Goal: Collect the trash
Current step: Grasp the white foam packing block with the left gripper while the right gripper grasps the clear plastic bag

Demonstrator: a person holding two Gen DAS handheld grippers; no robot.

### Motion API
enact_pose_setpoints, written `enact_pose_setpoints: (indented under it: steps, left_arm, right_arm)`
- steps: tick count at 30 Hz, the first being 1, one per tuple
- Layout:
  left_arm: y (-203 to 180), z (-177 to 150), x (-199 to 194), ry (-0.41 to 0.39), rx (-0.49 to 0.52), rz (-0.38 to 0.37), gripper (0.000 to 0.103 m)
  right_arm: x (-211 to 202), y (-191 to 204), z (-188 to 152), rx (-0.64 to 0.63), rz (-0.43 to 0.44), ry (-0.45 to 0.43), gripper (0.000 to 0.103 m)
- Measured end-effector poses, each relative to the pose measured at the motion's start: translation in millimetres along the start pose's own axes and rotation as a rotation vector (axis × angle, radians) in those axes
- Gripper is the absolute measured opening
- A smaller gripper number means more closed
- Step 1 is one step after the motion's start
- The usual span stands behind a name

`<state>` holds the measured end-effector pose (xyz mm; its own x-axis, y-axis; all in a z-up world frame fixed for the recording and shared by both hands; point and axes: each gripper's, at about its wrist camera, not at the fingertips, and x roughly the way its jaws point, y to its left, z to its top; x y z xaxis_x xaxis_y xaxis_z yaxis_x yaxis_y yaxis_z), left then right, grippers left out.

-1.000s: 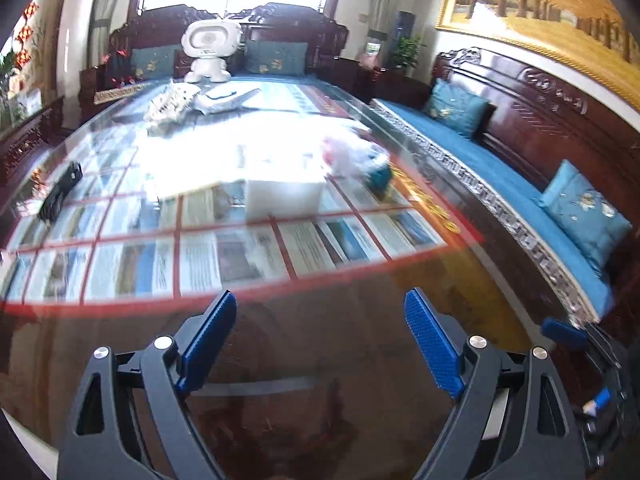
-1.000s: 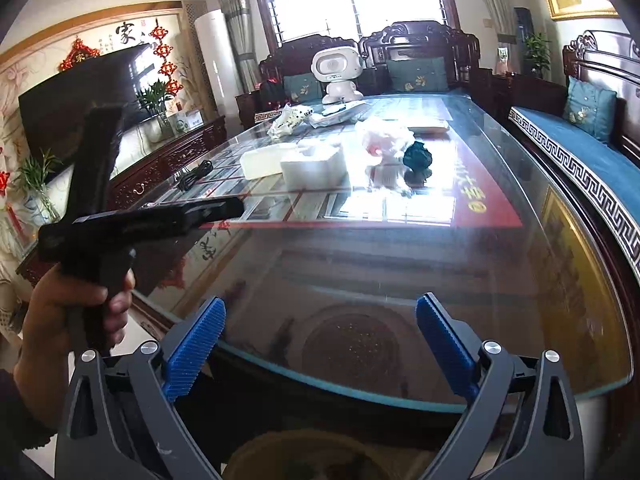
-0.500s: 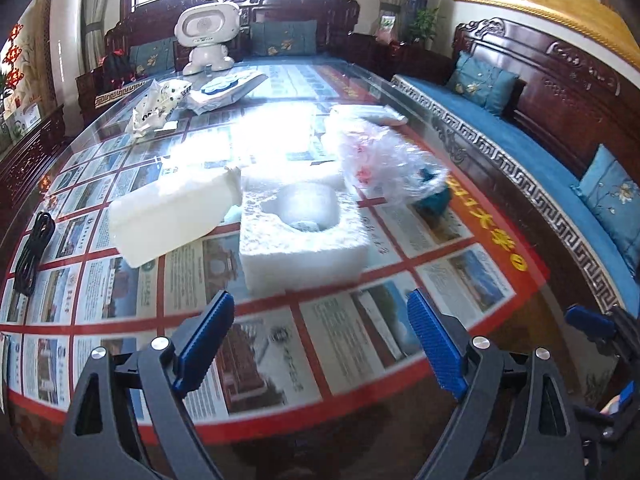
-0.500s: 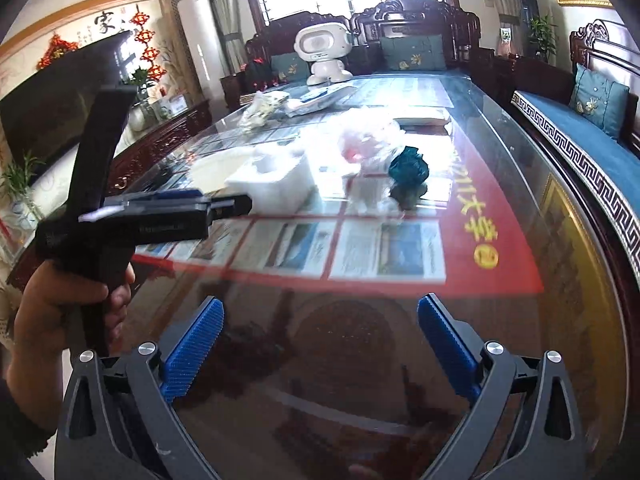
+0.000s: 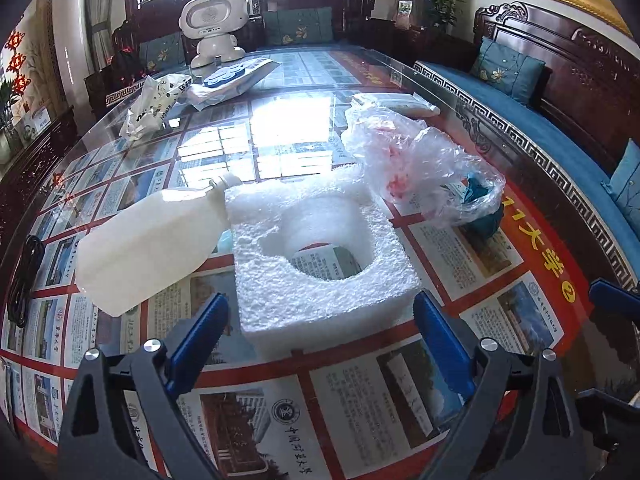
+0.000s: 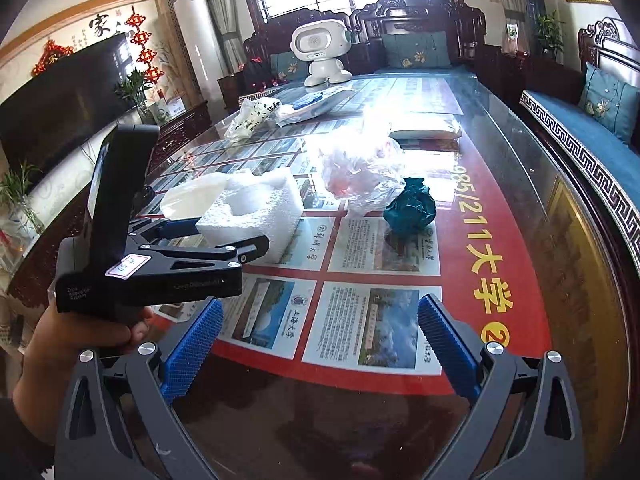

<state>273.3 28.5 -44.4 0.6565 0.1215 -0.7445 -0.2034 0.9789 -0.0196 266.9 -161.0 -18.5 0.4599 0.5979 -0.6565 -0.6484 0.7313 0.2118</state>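
A white foam block with a round hole lies on the glass table; it also shows in the right wrist view. A white plastic bottle lies on its side at its left. A crumpled clear plastic bag and a teal paper wad lie at its right, seen too in the right wrist view as the bag and wad. My left gripper is open, its jaws either side of the block's near edge. My right gripper is open and empty, short of the wad.
A white toy robot stands at the table's far end, with a printed bag and a flat packet near it. A black cable lies at the left edge. Carved sofas with blue cushions line the right side.
Both grippers have moved forward over the table. The left one has closed in on the foam block, now between its open jaws. The right one has neared the teal wad.
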Motion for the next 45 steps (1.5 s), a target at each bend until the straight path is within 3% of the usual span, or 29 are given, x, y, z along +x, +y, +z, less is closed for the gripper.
enact_pose_setpoints:
  steps: [5, 12, 14, 15, 18, 31, 40, 45]
  left_arm:
    - [-1.8, 8.5, 1.9, -0.01, -0.067, -0.002, 0.098]
    - [-8.9, 18.0, 13.7, -0.011, -0.127, 0.123, 0.099]
    - [-9.0, 18.9, 14.2, -0.018, -0.137, 0.13, 0.091]
    - [-8.6, 18.9, 13.9, -0.021, -0.143, 0.112, 0.086]
    - [-5.9, 17.6, 11.4, -0.032, -0.146, 0.078, 0.085]
    - [25.2, 10.1, -0.6, -0.021, -0.166, -0.023, 0.085]
    - [43.3, 22.6, 7.1, -0.025, -0.186, -0.034, 0.085]
    - [48.8, 27.0, 11.5, -0.025, -0.196, -0.043, 0.085]
  right_arm:
    - [2.5, -10.5, 0.5, 0.025, -0.004, 0.006, 0.094]
    - [4.0, -14.8, 3.4, 0.027, -0.013, 0.013, 0.094]
    - [4.2, -16.0, 5.0, 0.028, -0.018, 0.01, 0.094]
    - [4.4, -16.3, 6.2, 0.027, -0.017, 0.01, 0.094]
    - [5.2, -17.2, 12.4, 0.018, -0.028, 0.004, 0.094]
    - [54.2, -19.7, 68.3, 0.027, -0.063, -0.01, 0.092]
    - [103.9, -21.7, 103.9, 0.005, -0.072, 0.031, 0.088]
    - [131.0, -24.4, 102.6, -0.011, -0.136, 0.093, 0.078]
